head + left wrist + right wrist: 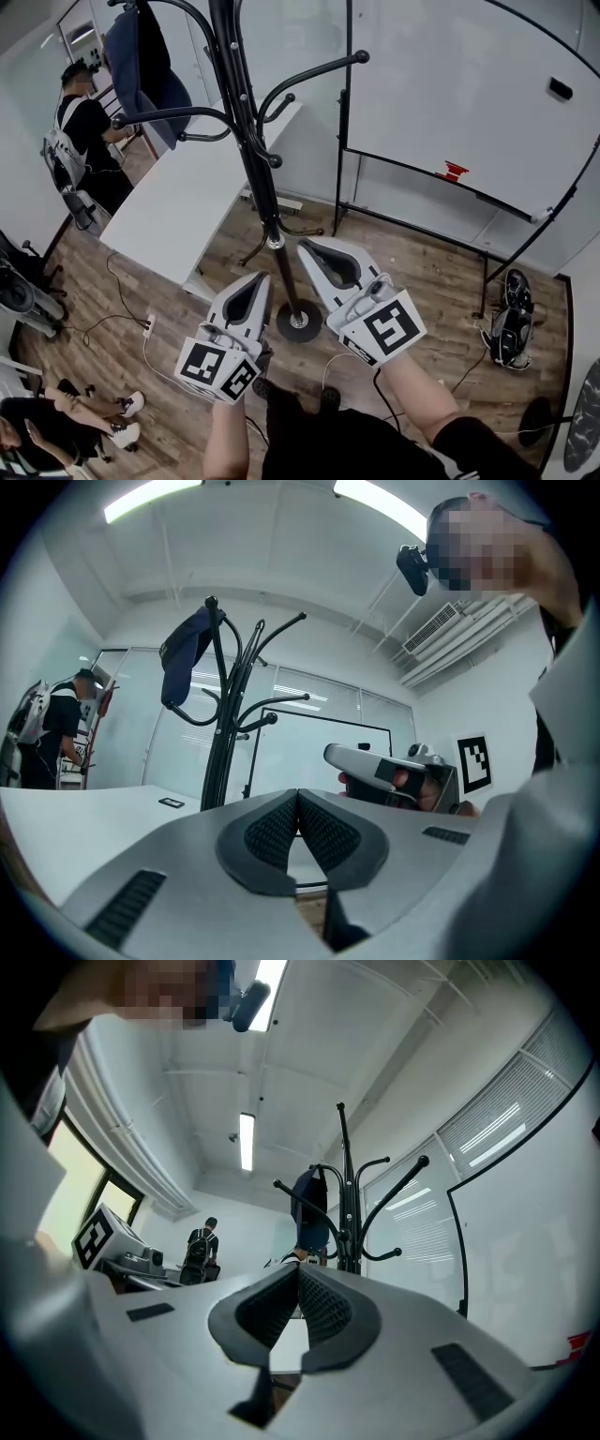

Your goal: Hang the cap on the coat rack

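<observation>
Wood-plank floor (pixel 422 272), a long white table (pixel 187 202) at 10 o'clock and a whiteboard (pixel 450 84) at 1 o'clock fill the room below me. The dark blue cap (pixel 141 56) hangs on an upper hook of the black coat rack (pixel 251 141), up at 11 o'clock in the head view, well apart from both my tools. Only the head view shows the rack's round base on the floor, between my left gripper (pixel 262 278) and right gripper (pixel 306 247). In the left gripper view the cap droops at 11 o'clock above the jaws, with the right gripper at 3 o'clock. In the right gripper view the cap sits just above the jaw tips at 12 o'clock, left of the pole. Both pairs of jaws are pressed together at the tips and hold nothing. A person with a backpack (pixel 82 131) stands beyond the table at 10 o'clock.
</observation>
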Action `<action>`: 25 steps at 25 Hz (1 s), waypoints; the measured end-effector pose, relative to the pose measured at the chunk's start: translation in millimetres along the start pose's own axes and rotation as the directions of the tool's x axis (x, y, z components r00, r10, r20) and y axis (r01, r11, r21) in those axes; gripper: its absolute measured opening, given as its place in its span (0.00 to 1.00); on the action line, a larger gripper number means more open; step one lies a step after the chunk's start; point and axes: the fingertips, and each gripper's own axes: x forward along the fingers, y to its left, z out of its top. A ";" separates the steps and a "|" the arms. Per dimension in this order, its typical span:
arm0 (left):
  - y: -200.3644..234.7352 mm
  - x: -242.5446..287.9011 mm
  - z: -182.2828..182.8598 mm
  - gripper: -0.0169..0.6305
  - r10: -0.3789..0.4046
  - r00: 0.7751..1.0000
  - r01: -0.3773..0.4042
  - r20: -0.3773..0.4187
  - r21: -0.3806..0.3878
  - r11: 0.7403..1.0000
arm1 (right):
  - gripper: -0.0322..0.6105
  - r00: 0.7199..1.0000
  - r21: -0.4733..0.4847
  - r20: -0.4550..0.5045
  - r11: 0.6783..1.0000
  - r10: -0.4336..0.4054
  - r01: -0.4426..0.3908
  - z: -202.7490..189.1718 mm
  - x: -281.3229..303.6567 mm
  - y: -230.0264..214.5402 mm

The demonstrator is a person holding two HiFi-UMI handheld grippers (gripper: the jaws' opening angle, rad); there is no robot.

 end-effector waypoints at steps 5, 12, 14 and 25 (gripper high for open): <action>-2.8 0.1 -5.2 0.05 0.004 1.000 -0.004 0.001 -0.021 1.000 | 0.10 0.999 0.016 -0.049 1.000 -0.010 0.011 -18.8 -15.3 -0.1; 2.3 3.9 -10.4 0.05 0.015 1.000 -0.016 -0.016 -0.017 1.000 | 0.10 0.994 0.062 -0.110 0.998 -0.020 0.027 -44.2 -24.1 -2.1; 2.1 4.0 -11.0 0.05 0.017 1.000 -0.017 -0.019 -0.012 1.000 | 0.10 0.993 0.071 -0.115 0.997 -0.012 0.021 -46.3 -24.5 -1.3; 2.9 5.2 -8.9 0.05 0.016 1.000 -0.016 -0.024 -0.006 1.000 | 0.10 0.992 0.065 -0.123 0.998 0.003 0.005 -44.5 -24.0 -2.0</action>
